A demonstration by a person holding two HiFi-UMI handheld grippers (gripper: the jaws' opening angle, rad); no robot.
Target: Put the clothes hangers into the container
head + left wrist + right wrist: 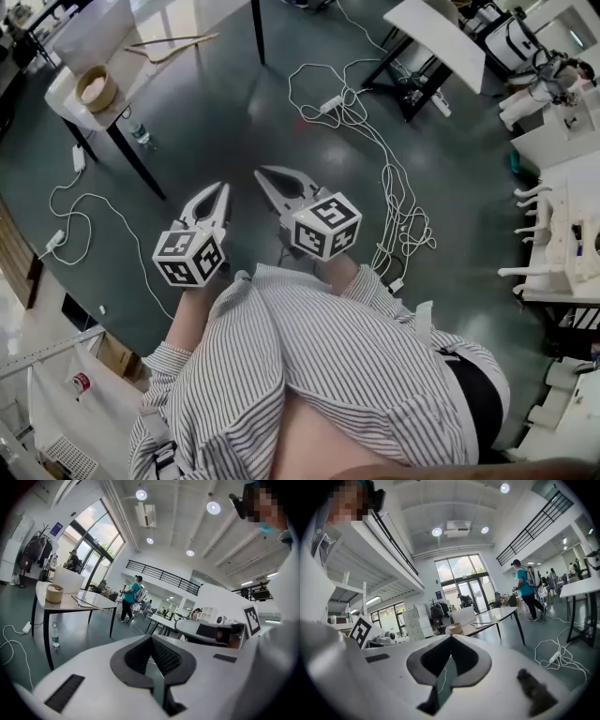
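Wooden clothes hangers [174,44] lie on a white table [141,70] at the far left, beside a clear plastic container [92,31]. Both grippers hang in mid-air over the dark floor, well short of that table. My left gripper [218,191] is shut with nothing between its jaws, and so is my right gripper [266,175]. The left gripper view shows its jaws [151,638] closed, with the container [68,580] and hangers [87,603] far off on the table. In the right gripper view, past the closed right gripper [451,637], the container [462,615] stands on the same table.
A round wooden bowl [97,87] sits on the table's near corner, a water bottle [141,133] beneath it. White cables and a power strip [373,141] sprawl over the floor ahead. White racks [562,234] line the right side. A person in a teal shirt [132,597] walks far off.
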